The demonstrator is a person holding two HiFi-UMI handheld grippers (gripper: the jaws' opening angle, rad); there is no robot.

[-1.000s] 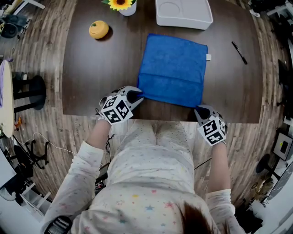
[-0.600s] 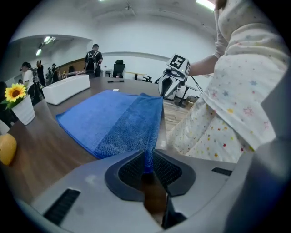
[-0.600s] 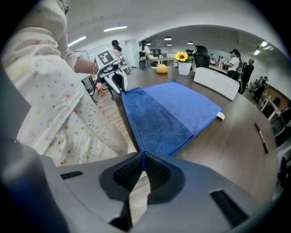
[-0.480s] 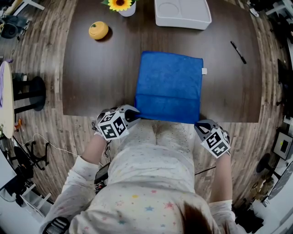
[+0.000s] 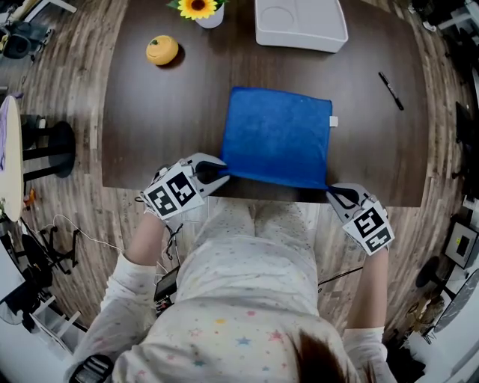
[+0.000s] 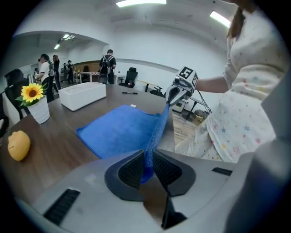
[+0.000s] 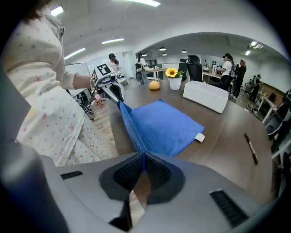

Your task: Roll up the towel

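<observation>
A blue towel [image 5: 277, 135] lies on the dark wooden table [image 5: 150, 127], with its near edge lifted off the table and stretched taut between my two grippers. My left gripper [image 5: 221, 173] is shut on the towel's near left corner. In the left gripper view, the blue cloth [image 6: 118, 132] runs from between my pads [image 6: 148, 157] across to the right gripper [image 6: 175, 93]. My right gripper [image 5: 333, 193] is shut on the near right corner. The right gripper view shows the thin towel edge [image 7: 159, 129] pinched in its jaws [image 7: 143, 166] and leading to the left gripper [image 7: 111, 88].
A white tray [image 5: 301, 22] stands at the table's far edge, with a sunflower vase [image 5: 198, 7] and an orange fruit [image 5: 162, 49] at far left. A black pen [image 5: 391, 81] lies at the right. The person's lap sits just below the near table edge [image 5: 269, 196].
The towel slid toward the near table edge. Both grippers then rose, lifting its near edge off the table and spreading slightly apart.
</observation>
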